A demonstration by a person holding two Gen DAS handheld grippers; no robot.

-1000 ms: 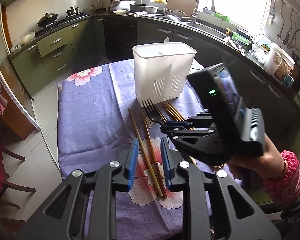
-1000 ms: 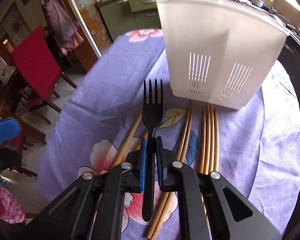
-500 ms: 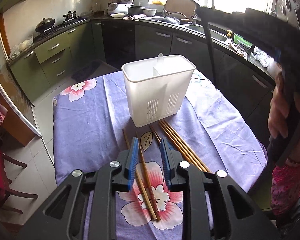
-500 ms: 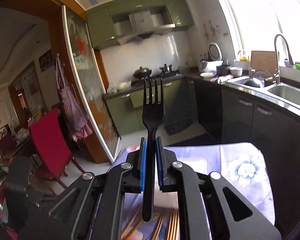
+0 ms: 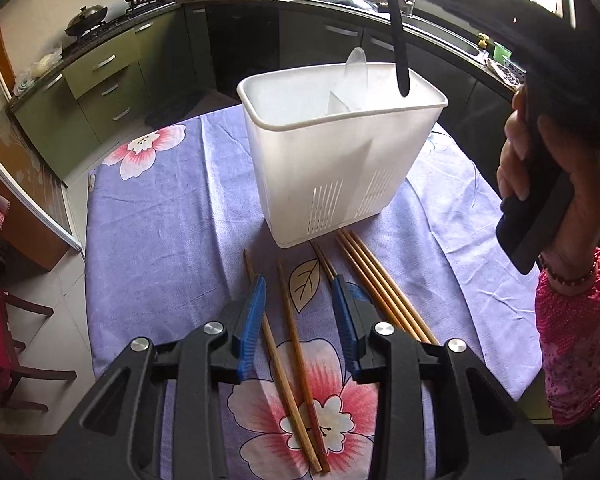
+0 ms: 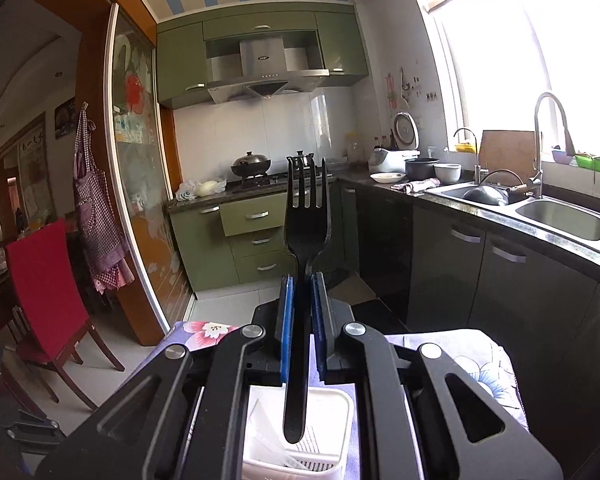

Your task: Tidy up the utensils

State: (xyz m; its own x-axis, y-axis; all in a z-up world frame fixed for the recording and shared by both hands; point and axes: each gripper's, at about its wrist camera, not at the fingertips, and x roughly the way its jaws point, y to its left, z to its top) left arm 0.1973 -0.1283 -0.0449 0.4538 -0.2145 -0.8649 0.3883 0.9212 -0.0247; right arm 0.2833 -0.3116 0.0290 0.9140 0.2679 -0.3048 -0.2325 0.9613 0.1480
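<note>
One fork (image 6: 307, 216) lifted off the tabletop (image 5: 148, 240)
Right tool (image 6: 300, 316) gripped it, handle now over the holder (image 5: 340, 152); left tool (image 5: 300, 312), empty, was opening above chopsticks (image 5: 288, 320).

Daylight floods through my window (image 6: 540, 60), blown out to white glare. Both my views stay sharp centrally, with fisheye bending and dark vignetting at the edges.

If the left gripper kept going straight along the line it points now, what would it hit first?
Most likely the two loose chopsticks lying on the floral tablecloth between the fingers of the left gripper, whose jaws are opening. The white utensil holder stands farther on; depth is uncertain.
</note>
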